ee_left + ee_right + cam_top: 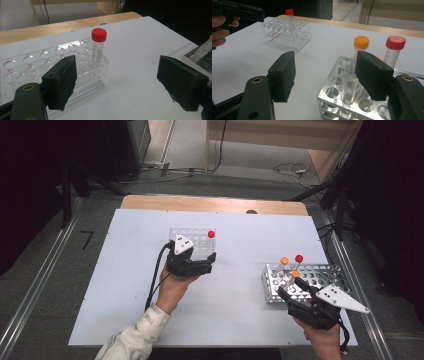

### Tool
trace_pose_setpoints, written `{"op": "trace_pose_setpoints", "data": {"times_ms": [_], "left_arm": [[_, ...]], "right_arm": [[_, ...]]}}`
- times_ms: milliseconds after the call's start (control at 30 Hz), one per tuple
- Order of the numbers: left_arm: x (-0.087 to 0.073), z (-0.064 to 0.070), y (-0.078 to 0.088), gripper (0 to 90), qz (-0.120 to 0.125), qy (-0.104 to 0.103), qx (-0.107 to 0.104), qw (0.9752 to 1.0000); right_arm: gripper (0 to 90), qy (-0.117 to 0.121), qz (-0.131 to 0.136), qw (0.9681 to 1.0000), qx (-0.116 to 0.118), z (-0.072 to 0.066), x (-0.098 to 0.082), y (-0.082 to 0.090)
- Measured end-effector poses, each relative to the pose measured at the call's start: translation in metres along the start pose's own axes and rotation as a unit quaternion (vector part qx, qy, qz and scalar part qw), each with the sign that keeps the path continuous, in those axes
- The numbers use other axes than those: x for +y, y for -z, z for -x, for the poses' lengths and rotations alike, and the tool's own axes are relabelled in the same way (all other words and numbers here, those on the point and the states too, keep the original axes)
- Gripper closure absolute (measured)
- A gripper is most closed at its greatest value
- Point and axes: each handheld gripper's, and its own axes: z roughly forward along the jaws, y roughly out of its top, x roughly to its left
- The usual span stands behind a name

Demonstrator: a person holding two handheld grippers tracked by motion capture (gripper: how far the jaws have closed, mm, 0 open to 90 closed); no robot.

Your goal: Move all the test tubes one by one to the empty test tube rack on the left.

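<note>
Nearest the lens, your right gripper (324, 77) stands with its jaws spread wide and nothing between the pads, the corner of the metal tube rack (342, 100) sitting in the gap. The orange-capped tube (361, 45) rises just beyond the right-hand pad, with the red-capped tube (394, 51) farther out on that side. Closing from here could catch the rack's edge or knock the orange cap sideways, since that tube is off the gap's centre; a third orange tube (295, 275) is close by too and could get clipped.

Your left gripper (117, 82) is likewise wide open and empty. The clear plastic rack (50, 67) lies against the left-hand pad, its single red-capped tube (98, 47) just beyond. A careless push there may shove that light rack.
</note>
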Motion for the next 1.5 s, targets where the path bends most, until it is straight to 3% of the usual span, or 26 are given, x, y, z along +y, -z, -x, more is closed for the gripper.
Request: {"op": "trace_pose_setpoints", "data": {"times_ms": [600,867,1000,1233,1500], "left_arm": [[-0.002,-0.005,0.000,16.8,-0.001,0.005,0.004,1.0000],[-0.001,-0.005,0.001,16.8,0.000,0.006,0.004,1.0000],[-0.002,-0.005,0.001,16.8,-0.001,0.008,0.005,1.0000],[-0.002,-0.005,0.000,16.8,-0.001,0.007,0.005,1.0000],[-0.002,-0.004,0.000,16.8,-0.003,0.008,0.004,1.0000]], "right_arm": [[33.1,-0.032,0.012,0.9969,-0.071,0.048,0.008,0.001],[35.2,-0.040,0.001,0.9943,-0.099,0.066,0.004,-0.011],[38.1,-0.032,-0.008,0.9932,-0.112,0.072,0.001,-0.020],[42.9,-0.013,-0.035,0.9930,-0.112,0.072,-0.003,-0.040],[53.8,-0.003,-0.043,0.9924,-0.115,0.072,-0.004,-0.051]]}}
